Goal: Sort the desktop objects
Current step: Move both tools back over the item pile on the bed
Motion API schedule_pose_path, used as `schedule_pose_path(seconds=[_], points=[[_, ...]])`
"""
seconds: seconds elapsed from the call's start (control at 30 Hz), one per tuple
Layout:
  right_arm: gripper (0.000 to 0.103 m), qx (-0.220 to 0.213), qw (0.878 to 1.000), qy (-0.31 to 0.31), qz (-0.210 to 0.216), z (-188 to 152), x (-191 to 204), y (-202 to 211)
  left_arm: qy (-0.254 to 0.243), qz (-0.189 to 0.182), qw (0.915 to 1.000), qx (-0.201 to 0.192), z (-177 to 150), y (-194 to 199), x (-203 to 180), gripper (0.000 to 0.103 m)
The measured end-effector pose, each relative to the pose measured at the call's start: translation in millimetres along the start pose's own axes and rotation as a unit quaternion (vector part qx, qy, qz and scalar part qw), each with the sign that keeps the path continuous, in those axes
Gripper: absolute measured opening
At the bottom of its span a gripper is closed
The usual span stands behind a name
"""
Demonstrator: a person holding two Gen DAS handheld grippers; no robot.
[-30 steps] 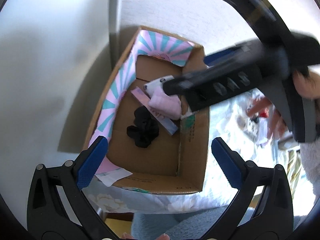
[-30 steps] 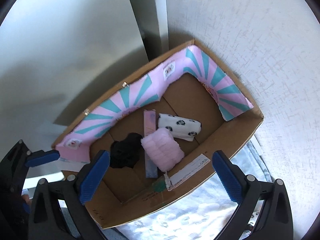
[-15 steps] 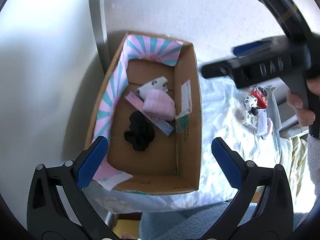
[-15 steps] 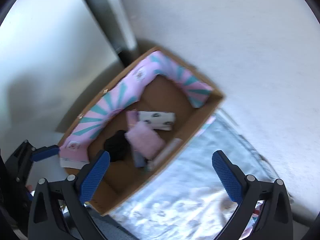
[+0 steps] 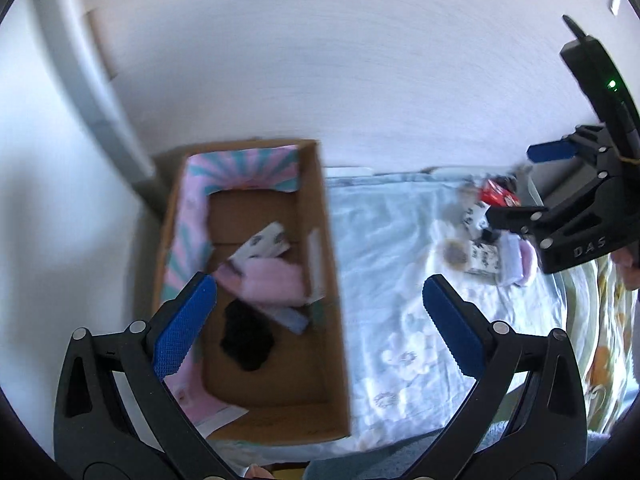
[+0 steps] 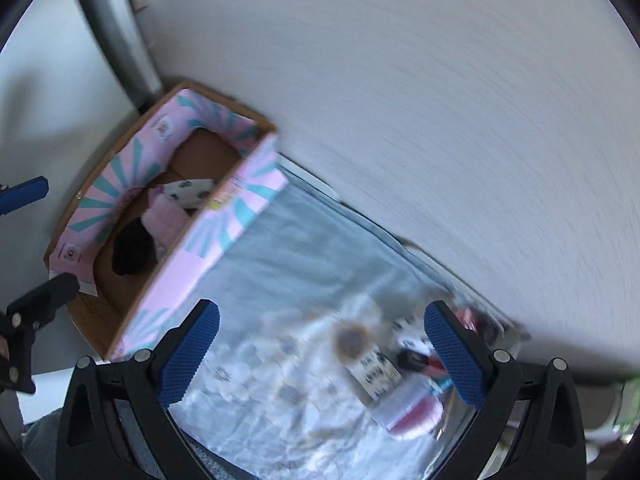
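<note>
Wall (image 6: 400, 80): pale and plain, behind everything; the box is pushed up to it, likely to keep it from sliding.
Bed cover (image 5: 392, 280): light blue floral cloth carrying the box and the loose things; whether it lies on a bench or a bed I cannot tell.
Cardboard box (image 5: 320, 216): open-topped, pink-and-teal striped lining, at the left end of the cover; it serves as the sorting bin.
Left tongs (image 5: 316, 324): released, blue pads wide apart, empty, hovering above the box's near right wall; probably idle, since the box needs no steadying.
Right tongs (image 6: 320, 344): also released and empty, hanging over the cover with the unsorted cluster between and below the pads; judged to be lining up the next pick.
Sorted items, 4 seen: pink fluffy cloth (image 5: 272, 284), black bundle (image 5: 246, 340), white patterned roll (image 5: 262, 246) and a thin flat strip (image 5: 288, 316) lie together on the box floor.
Unsorted cluster: well apart from the box at the cover's right end, tightly packed: patterned white carton (image 6: 374, 372), pink-and-white pouch (image 6: 408, 410), round brownish disc (image 6: 352, 340), red item (image 5: 498, 196). Blur hides finer detail.
Progress: judged about halfway; several pieces remain outside the box.
Risk: the crowded cluster makes a single clean pick tricky.
</note>
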State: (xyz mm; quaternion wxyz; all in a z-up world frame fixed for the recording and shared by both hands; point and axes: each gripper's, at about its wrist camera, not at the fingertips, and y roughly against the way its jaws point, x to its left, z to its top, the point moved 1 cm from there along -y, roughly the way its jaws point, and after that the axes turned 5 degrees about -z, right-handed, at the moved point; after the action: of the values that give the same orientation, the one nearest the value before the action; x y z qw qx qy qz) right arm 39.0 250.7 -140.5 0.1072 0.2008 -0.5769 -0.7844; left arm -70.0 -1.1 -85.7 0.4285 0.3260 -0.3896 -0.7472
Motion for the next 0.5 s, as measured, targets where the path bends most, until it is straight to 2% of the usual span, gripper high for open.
schedule_pose_path(seconds=[0.13,0.23,0.33,0.5], points=[[0.102,0.004,0.999,-0.042,-0.008,-26,-34,2,-0.040,-0.014,0.9990,0.015,14,-17,-33,0.103],[0.102,0.008,0.997,-0.073,-0.011,-50,-58,5,-0.058,-0.042,0.9974,0.013,26,-20,-60,0.103],[0.102,0.013,0.995,-0.100,-0.026,-78,-81,9,-0.076,-0.081,0.9937,0.018,36,-26,-86,0.103],[0.102,0.004,0.992,-0.120,-0.027,-120,-110,22,-0.116,-0.107,0.9866,0.043,44,-52,-129,0.103]])
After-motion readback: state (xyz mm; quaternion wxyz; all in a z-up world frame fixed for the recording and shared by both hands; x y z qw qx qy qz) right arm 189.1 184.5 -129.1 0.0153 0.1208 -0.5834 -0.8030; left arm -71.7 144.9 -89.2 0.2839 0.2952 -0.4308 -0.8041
